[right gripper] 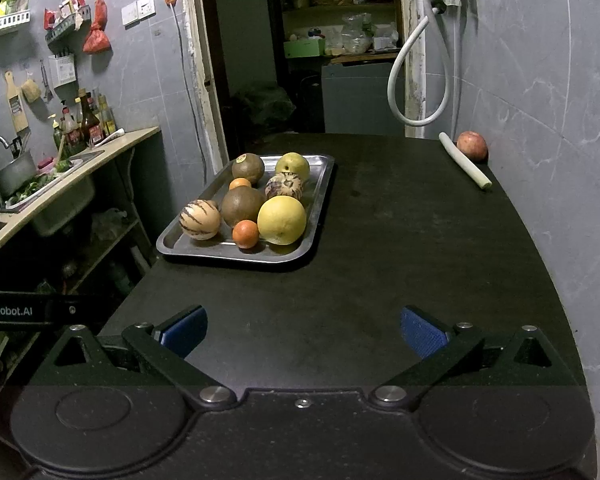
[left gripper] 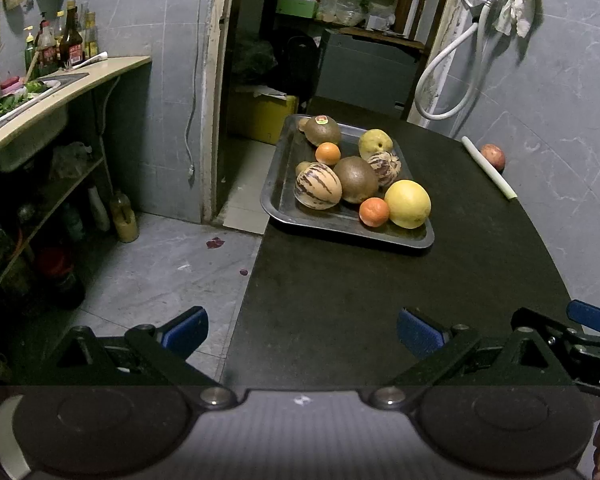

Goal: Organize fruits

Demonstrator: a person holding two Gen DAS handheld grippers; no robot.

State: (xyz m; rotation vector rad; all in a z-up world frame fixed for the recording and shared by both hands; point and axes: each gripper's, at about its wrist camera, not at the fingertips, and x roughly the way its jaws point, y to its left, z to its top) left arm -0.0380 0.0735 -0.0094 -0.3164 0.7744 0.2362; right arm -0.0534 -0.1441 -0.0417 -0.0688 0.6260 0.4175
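Observation:
A metal tray (left gripper: 284,204) (right gripper: 320,204) on the black table holds several fruits: a large yellow citrus (left gripper: 407,203) (right gripper: 281,219), two small oranges (left gripper: 374,211) (right gripper: 245,233), two brown round fruits (left gripper: 355,179) (right gripper: 242,205), two striped melons (left gripper: 317,185) (right gripper: 199,219) and a yellow pear (left gripper: 375,142) (right gripper: 292,165). A red apple (left gripper: 493,156) (right gripper: 472,145) lies apart by the right wall. My left gripper (left gripper: 302,334) is open and empty at the table's near left edge. My right gripper (right gripper: 304,332) is open and empty over the near table; its side shows in the left wrist view (left gripper: 572,340).
A white leek stalk (left gripper: 488,168) (right gripper: 464,160) lies next to the apple. A counter with a sink (right gripper: 60,196) and bottles (left gripper: 68,40) stands at the left, with floor between it and the table. A doorway lies behind the table.

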